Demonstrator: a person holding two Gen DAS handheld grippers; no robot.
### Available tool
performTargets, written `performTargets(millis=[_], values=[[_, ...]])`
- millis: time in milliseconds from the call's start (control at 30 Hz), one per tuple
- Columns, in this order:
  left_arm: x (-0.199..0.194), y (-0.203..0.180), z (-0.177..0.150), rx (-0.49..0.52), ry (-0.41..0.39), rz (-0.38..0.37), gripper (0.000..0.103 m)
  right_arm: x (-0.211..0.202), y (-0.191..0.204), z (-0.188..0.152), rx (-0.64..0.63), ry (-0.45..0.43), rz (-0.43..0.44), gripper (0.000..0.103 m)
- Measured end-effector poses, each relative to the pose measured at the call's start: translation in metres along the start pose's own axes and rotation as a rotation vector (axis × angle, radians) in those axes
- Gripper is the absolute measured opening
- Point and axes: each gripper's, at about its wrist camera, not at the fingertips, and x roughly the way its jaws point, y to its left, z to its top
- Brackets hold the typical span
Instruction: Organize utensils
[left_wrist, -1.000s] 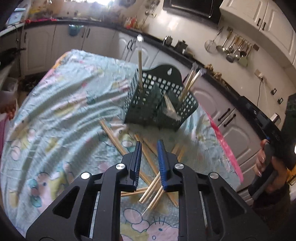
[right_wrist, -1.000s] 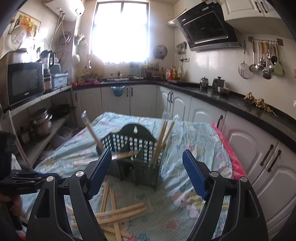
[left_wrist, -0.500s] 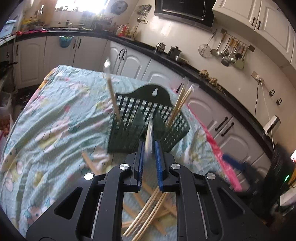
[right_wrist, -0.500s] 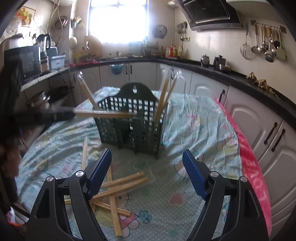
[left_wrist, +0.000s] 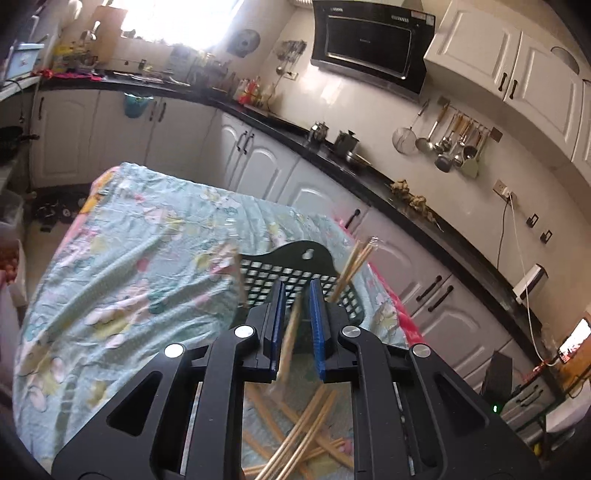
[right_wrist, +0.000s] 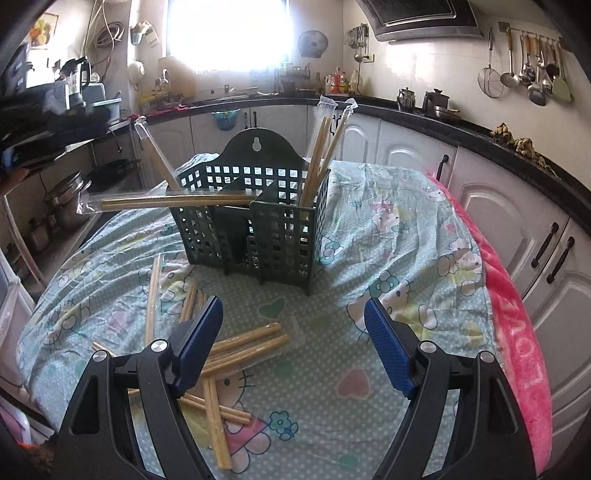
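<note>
The left claw (left_wrist: 297, 317) is nearly closed, its blue pads pinching a plastic-sleeved pair of pale wooden chopsticks (right_wrist: 173, 202). In the right wrist view that pair lies almost level, its far end reaching over the rim of the dark green perforated plastic utensil caddy (right_wrist: 255, 221), above the left compartment. The right claw (right_wrist: 293, 343) is spread wide and holds nothing, hovering over the near part of the counter (right_wrist: 388, 229), which is draped in a pale green cartoon-print cloth.

The caddy stands about mid-counter, toward the far edge. One sleeved pair (right_wrist: 157, 158) leans out of its left compartment, and two or three more (right_wrist: 325, 147) stand in the right one. A loose heap of further wrapped chopsticks (right_wrist: 236, 347) lies crossed on the cloth near the front edge, left of centre, just under the right claw's left finger.

These pairs look very light and stiff, but the clear sleeve is probably slick, so a pair may slide or swivel between the pads. Held near one end, as the left pair appears to be, it levers easily; a pinch across both sticks nearer the middle should keep it from drooping. The caddy also looks light, so a stick catching its rim could tip or shove it. In the heap, the topmost pair seems the easiest to lift.
</note>
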Motion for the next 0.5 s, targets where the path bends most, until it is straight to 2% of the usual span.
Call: performTargets(millis=[133, 233, 500], values=[[-0.014, 0.017, -0.016, -0.004, 0.002, 0.068, 0.025, 0.001, 0.001, -0.002, -0.004, 0.006, 0.005, 0.076], [-0.015, 0.036, -0.028, -0.048, 0.026, 0.091, 0.026, 0.005, 0.001, -0.003, 0.004, 0.022, 0.006, 0.076], [0.005, 0.07, -0.058, -0.086, 0.113, 0.168, 0.038, 0.016, 0.006, -0.011, 0.006, 0.071, 0.016, 0.076]])
